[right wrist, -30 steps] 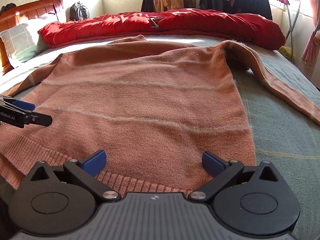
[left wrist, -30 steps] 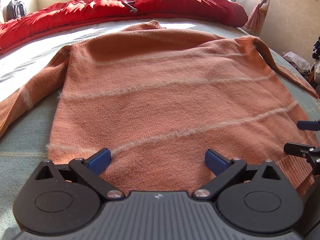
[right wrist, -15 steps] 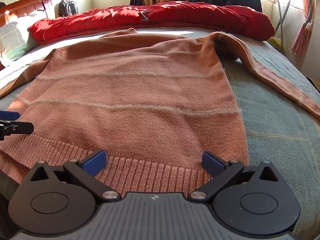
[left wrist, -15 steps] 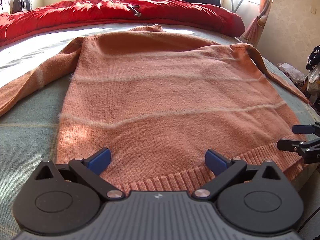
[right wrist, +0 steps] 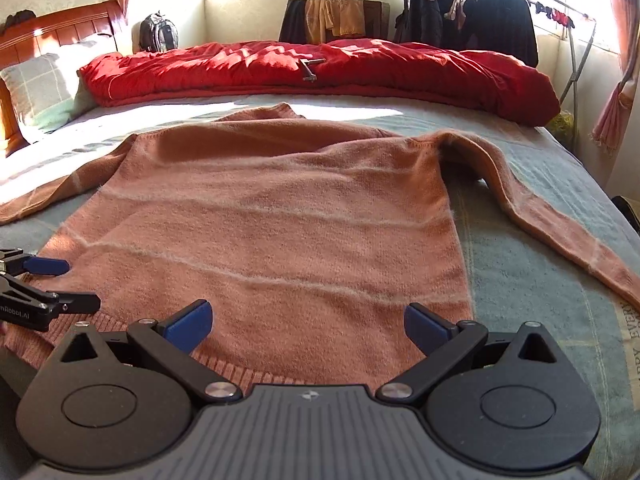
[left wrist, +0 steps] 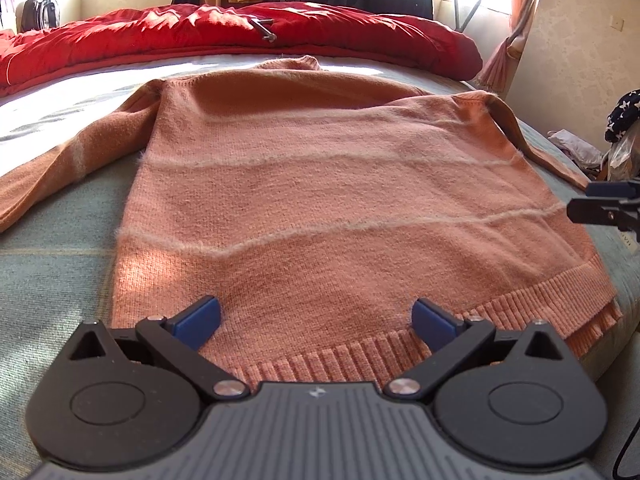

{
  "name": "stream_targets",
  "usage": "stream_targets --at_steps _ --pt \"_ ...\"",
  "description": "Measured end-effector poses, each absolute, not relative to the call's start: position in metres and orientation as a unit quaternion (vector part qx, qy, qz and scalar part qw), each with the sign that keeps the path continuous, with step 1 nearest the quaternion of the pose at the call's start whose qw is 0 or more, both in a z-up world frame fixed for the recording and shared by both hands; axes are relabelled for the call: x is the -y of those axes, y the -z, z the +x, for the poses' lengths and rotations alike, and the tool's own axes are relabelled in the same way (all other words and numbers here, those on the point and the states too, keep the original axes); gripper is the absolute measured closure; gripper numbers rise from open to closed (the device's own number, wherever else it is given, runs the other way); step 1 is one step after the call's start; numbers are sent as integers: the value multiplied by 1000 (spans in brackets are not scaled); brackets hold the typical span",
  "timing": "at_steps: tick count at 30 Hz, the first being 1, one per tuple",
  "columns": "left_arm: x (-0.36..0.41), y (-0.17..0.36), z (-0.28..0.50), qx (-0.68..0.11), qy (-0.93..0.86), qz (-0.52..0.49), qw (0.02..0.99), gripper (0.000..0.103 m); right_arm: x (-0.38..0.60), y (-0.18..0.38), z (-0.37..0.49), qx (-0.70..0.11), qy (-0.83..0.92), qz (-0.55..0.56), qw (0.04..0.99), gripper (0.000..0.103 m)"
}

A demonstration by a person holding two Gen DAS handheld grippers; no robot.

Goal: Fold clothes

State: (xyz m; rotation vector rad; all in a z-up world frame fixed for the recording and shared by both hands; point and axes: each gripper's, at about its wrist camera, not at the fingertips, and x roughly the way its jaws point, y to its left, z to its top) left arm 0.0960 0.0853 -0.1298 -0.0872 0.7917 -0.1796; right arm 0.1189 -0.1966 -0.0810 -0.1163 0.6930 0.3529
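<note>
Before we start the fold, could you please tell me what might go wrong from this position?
1. The orange knitted sweater with pale stripes hangs its ribbed hem close to the bed edge, so a pull might drag it off.
2. Both the left gripper and right gripper are open above the hem; pinching only the top layer is possible.
3. The spread right sleeve may trail and bunch.

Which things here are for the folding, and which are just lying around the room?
For the folding:
- orange knitted sweater with pale stripes, spread flat on the bed
- left gripper, open
- right gripper, open

Just lying about:
- puffy red quilt
- grey backpack
- checked pillow
- dark jackets on the metal rack
</note>
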Motion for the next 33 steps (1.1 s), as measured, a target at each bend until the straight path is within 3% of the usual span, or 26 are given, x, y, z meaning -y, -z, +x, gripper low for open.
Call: stream_targets --at_steps 5,10,16,20,23,25,27,33 --pt "-97 110 108 -388 72 -50 917 2 167 67 186 -292 -225 -45 928 0" --pt "-112 62 143 -352 65 -12 934 2 151 98 232 -298 -285 -16 911 0" --pt "-114 11 260 -310 72 16 948 2 158 139 239 -337 -333 46 879 0" --pt "-119 18 363 -316 71 -46 945 4 166 142 239 -337 -351 58 872 0" --pt "-124 40 426 -346 70 -88 931 15 173 146 243 -340 -359 84 865 0" --pt "-128 55 460 -372 56 -91 922 37 174 147 243 -337 -363 83 865 0" --pt "-136 67 473 -383 66 -91 917 45 173 149 242 -334 -366 74 865 0" --pt "-161 96 483 -393 114 -106 906 45 178 153 247 -333 -379 95 858 0"
